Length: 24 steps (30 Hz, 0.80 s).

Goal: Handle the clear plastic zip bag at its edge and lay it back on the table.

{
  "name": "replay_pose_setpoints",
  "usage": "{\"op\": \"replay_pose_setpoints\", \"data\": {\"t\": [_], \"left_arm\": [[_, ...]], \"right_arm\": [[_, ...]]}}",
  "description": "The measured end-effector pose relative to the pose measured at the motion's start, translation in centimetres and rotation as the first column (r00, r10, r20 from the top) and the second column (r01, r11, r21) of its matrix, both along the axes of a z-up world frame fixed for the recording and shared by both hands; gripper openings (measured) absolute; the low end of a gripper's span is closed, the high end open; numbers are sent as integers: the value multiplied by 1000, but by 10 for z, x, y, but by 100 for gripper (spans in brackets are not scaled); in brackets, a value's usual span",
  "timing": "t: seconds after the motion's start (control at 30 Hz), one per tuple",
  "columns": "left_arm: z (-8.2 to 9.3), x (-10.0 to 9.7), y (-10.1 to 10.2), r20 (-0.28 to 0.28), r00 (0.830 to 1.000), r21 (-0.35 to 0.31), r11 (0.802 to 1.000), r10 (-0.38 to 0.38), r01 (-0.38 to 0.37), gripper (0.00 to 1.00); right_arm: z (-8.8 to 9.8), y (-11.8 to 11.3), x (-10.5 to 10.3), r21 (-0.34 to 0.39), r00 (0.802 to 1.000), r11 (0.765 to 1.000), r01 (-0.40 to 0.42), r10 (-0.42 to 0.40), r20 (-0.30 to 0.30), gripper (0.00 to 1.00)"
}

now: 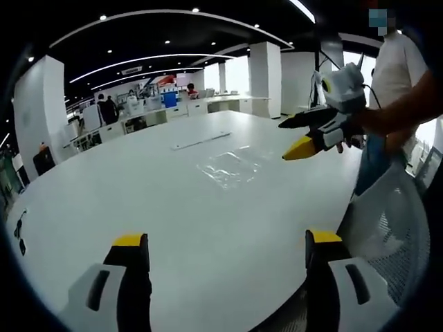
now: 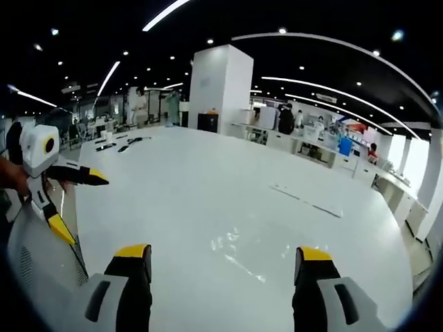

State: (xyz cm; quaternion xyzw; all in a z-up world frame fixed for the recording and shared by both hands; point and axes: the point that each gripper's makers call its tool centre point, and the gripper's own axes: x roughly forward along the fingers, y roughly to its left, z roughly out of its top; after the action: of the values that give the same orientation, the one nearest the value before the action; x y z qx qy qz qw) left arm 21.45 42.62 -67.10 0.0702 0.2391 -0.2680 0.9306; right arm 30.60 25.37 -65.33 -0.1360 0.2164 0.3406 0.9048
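Clear, glossy plastic marks the zip bag [image 1: 228, 167], which is laid flat on the white table [image 1: 138, 200], roughly at the middle of the surface; in the right gripper view it is seen as faint reflections [image 2: 239, 252] just beyond the jaws. Nothing is pressed on it and no edge is lifted, so it is judged either not yet picked up or already set back; which of the two cannot be told.

The right gripper [image 1: 302, 135] is held above the table close to the bag's near-right edge, its yellow-tipped jaws spread wide and empty, a posture suited to closing on a thin edge from the side. In its own view the jaws [image 2: 225, 259] are likewise seen wide apart with the bag lying between and ahead of them.

The left gripper [image 1: 228, 249] is kept back at the table's near rim, also wide open and holding nothing, well apart from the bag; from the right gripper view it is seen [image 2: 77, 200] at the left, over a mesh chair back [image 2: 34, 277].

Beyond the bag a thin pale strip [image 1: 201, 141] is left lying on the table, away from the bag.
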Motion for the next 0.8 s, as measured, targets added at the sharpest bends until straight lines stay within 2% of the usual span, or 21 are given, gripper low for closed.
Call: {"op": "replay_pose_setpoints", "data": {"t": [0.13, 0.27, 0.4, 0.6, 0.8], "left_arm": [[-1, -2, -2, -11, 1000, -19, 1000, 4, -4, 91], [-5, -5, -2, -12, 1000, 10, 1000, -13, 13, 91], [-4, -6, 0, -25, 1000, -22, 1000, 11, -12, 91], [-4, -8, 1, -29, 1000, -19, 1000, 10, -10, 90], [-5, -8, 1, -41, 999, -22, 1000, 11, -12, 90]], "right_arm": [[-5, 11, 5, -31, 999, 999, -27, 26, -27, 77], [-11, 21, 10, -35, 998, 998, -46, 45, -43, 75], [-23, 26, 21, -57, 996, 996, -70, 66, -63, 73], [-36, 38, 31, -90, 991, 992, -90, 80, -108, 68], [-43, 46, 39, -113, 989, 989, -99, 85, -121, 62]]}}
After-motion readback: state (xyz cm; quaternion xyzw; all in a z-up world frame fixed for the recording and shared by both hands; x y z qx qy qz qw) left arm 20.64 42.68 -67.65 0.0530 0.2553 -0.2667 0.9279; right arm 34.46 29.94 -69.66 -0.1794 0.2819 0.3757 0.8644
